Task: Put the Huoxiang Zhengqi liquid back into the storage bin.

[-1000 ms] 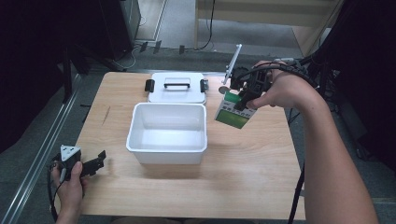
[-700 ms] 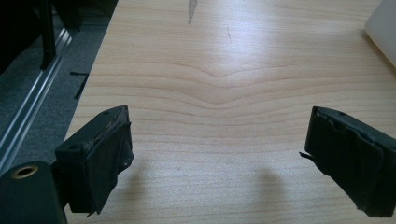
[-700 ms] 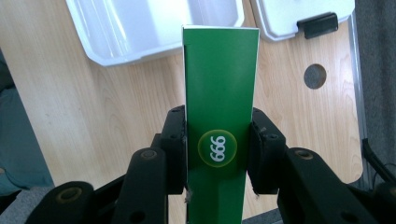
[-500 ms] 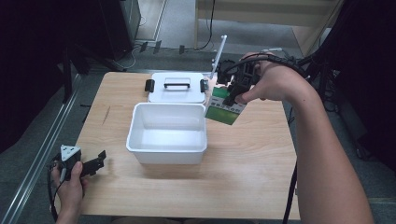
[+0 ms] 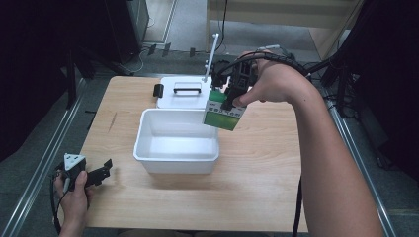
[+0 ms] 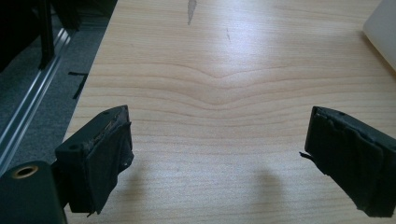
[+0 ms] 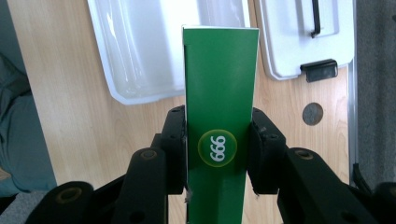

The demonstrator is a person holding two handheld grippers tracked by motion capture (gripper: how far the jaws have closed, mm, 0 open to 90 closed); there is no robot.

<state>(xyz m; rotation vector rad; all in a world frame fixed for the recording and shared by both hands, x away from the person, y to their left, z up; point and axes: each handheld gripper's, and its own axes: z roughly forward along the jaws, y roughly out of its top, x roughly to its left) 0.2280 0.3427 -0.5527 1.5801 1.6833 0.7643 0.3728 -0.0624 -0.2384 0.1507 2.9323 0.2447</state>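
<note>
High view: a light wooden table [image 5: 257,197] with a white open bin [image 5: 177,140] near its middle and a white lid [image 5: 184,93] with a black handle lying flat just behind it. The right hand [image 5: 274,84] reaches in from the right, and the right gripper [image 5: 228,101] holds a green and white carton [image 5: 223,111] in the air over the bin's back right corner. At the front left corner of the table, the left hand [image 5: 74,195] holds the left gripper [image 5: 101,173] low by the edge, well apart from the bin.

Right gripper view adds detail the high view lacks: the two black jaws are clamped on either narrow side of the carton [image 7: 219,116], which bears a yellow-ringed circle printed with "999". Below it lie the bin [image 7: 159,46], the lid [image 7: 303,37] with a black latch, and a round hole [image 7: 312,113] in the tabletop near the table's edge.

Left gripper view shows the left gripper [image 6: 217,154] with its jaws spread wide apart, nothing between them, above bare wood. A corner of the bin [image 6: 383,32] sits at the upper right, and the table edge runs down the left with grey floor [image 6: 28,102] beyond.

Bare tabletop lies left, right and in front of the bin.
</note>
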